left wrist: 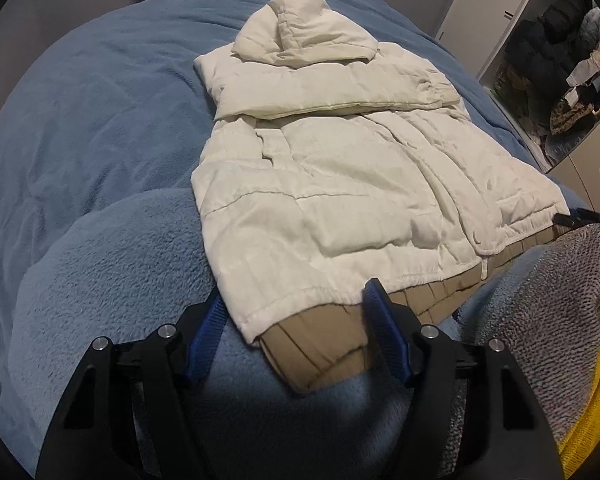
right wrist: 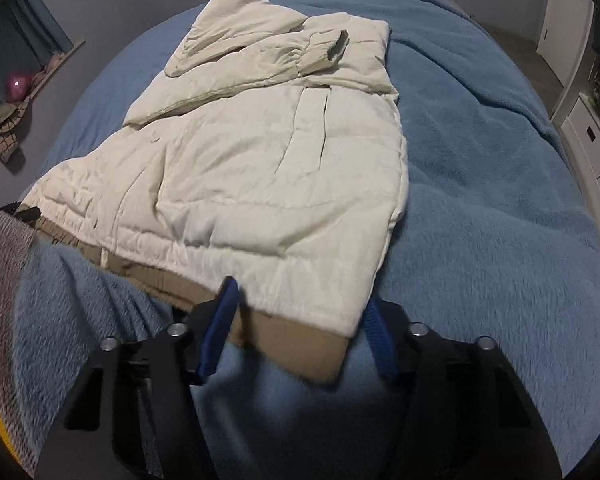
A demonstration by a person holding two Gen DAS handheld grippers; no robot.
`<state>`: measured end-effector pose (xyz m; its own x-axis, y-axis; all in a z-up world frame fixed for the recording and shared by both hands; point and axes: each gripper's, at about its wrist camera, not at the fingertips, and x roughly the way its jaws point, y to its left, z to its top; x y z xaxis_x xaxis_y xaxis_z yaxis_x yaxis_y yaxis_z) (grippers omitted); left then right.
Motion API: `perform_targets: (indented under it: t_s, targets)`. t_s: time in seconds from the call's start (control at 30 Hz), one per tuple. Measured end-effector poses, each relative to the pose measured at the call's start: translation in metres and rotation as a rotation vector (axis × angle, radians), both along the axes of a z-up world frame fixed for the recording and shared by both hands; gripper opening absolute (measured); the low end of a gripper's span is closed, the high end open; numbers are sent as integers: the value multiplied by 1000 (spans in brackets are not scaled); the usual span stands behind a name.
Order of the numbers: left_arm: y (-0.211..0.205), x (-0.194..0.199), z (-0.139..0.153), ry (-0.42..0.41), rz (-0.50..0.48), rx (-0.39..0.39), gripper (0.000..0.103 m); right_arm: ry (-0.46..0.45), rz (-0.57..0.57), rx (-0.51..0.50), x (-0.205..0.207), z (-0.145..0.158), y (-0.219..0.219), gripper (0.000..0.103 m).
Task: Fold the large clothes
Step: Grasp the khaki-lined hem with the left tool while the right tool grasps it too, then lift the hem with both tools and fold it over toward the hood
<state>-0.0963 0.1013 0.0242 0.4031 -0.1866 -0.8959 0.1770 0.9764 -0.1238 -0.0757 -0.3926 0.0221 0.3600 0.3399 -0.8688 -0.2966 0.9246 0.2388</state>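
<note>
A cream puffer jacket (left wrist: 332,184) with a tan ribbed hem (left wrist: 320,348) lies flat on the blue bed, hood at the far end and a sleeve folded across the chest. My left gripper (left wrist: 296,312) is open, its blue fingers either side of the hem's near left corner. In the right wrist view the jacket (right wrist: 260,160) fills the middle. My right gripper (right wrist: 300,308) is open, its fingers straddling the tan hem (right wrist: 296,344) at the near right corner. Neither gripper is closed on the cloth.
The blue fleece blanket (left wrist: 100,140) covers the whole bed, also seen in the right wrist view (right wrist: 480,200). A grey and yellow knit cloth (left wrist: 568,320) lies at the near edge between the grippers. A cluttered open wardrobe (left wrist: 560,72) and white drawers (right wrist: 588,148) stand beside the bed.
</note>
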Motion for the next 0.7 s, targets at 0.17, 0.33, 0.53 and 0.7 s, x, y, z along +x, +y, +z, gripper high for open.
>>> perform_targets:
  t_s: [0.17,0.33,0.53,0.7]
  targets:
    - [5,-3,8,-45,-18,-44,25,-85,14,1,-2,16,-3,17]
    - [4,6,24,-96,-25,-59,19,-185,29,-30,3,46,5,13]
    - [6,40,62,-173,-31,-64,17,-294,40,-47,42,91,14,12]
    - [15,92,90,-219,-1,-91,14,-357,20,-39,87,118,21,12]
